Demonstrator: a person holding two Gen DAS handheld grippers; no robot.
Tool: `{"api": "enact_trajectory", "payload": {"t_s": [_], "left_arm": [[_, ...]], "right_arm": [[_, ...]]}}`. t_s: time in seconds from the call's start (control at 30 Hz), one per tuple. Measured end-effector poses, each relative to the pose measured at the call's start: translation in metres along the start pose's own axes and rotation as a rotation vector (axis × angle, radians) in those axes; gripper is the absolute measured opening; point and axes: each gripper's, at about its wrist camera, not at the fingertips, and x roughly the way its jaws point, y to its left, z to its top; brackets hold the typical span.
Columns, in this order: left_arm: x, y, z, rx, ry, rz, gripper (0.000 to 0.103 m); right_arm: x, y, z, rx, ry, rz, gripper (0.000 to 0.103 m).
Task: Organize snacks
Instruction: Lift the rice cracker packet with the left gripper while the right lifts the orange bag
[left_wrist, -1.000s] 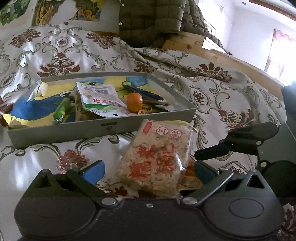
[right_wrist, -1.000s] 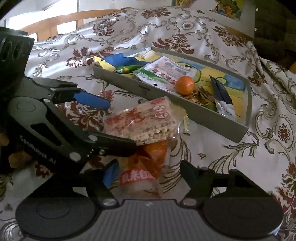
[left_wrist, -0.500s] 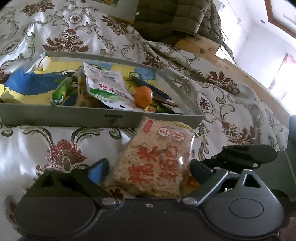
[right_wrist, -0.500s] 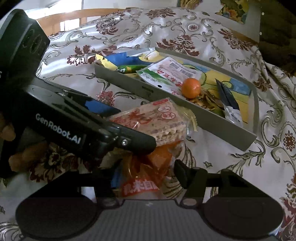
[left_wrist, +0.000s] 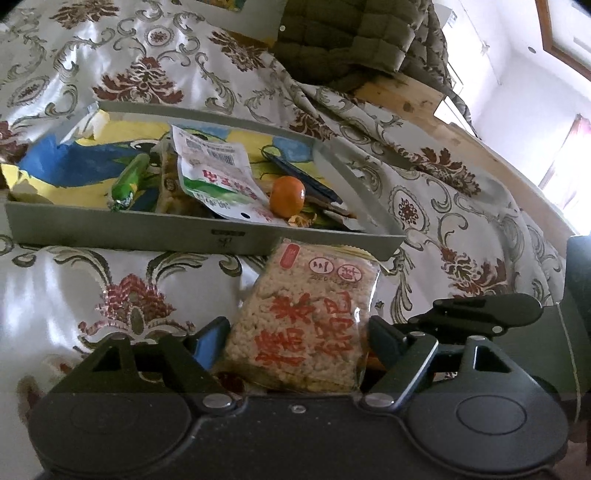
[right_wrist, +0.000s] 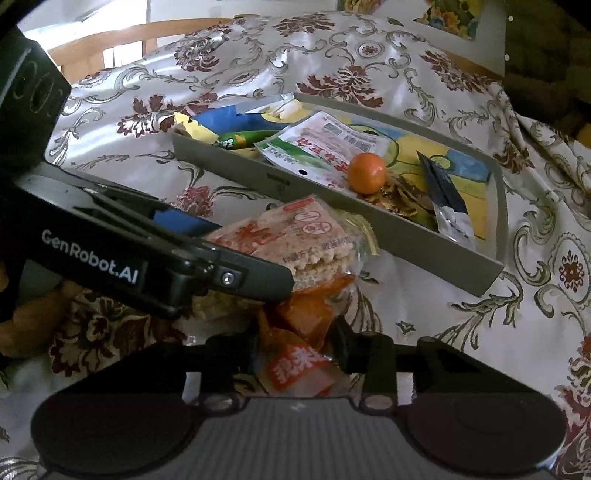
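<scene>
Closing in on two snacks at once here: the left gripper (left_wrist: 295, 332) has its fingers (left_wrist: 208, 338) narrowing around the rice cracker pack (left_wrist: 306, 325). A second ago they stood much wider, with daylight on both sides. Now the blue pad sits right at the pack's 9 o'clock edge and the other finger just off its 3 o'clock edge, but I honestly can't tell if they're biting yet. The right gripper (right_wrist: 297, 339) is squeezing shut too and has come in a lot further. Its fingers (right_wrist: 347, 347) look pressed against both sides of the orange snack packet (right_wrist: 299, 369), which they only straddled loosely before. That packet is tucked partly under the near end of the cracker pack, so the two lie stacked on the floral cloth (left_wrist: 74, 288), just outside the grey tray (left_wrist: 147, 232). The tray sits at 12 o'clock from the pack, whose far end is almost touching its near wall. Inside it there's already a mandarin (left_wrist: 287, 195), a white pouch (left_wrist: 214, 173) and a green stick snack (left_wrist: 129, 181), plus some darker wrappers towards 2 o'clock. My read: both grabs are nearly set, and the next thing is lifting each one over that wall. The top pack probably wants to go first, or the orange one will drag it along.
</scene>
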Motion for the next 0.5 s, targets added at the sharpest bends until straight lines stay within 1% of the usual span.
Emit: {"api": "enact_trajectory", "payload": {"t_s": [0.23,0.3,0.4,0.5], "left_arm": [[-0.024,-0.004,0.005,-0.033,-0.08,0.018,0.082],[-0.033,-0.004,0.008,-0.057,-0.103,0.014,0.082],[-0.045,-0.006,0.014,-0.079,-0.141,0.01,0.082],[-0.057,-0.008,0.024,-0.084,-0.194,0.025,0.082]], "right_arm": [[-0.008,0.002,0.0,-0.02,-0.017,-0.029,0.04],[-0.012,0.001,0.0,-0.021,-0.028,-0.031,0.04],[-0.02,0.002,0.002,-0.016,-0.056,-0.031,0.04],[-0.028,0.003,0.003,-0.004,-0.103,-0.022,0.04]]}}
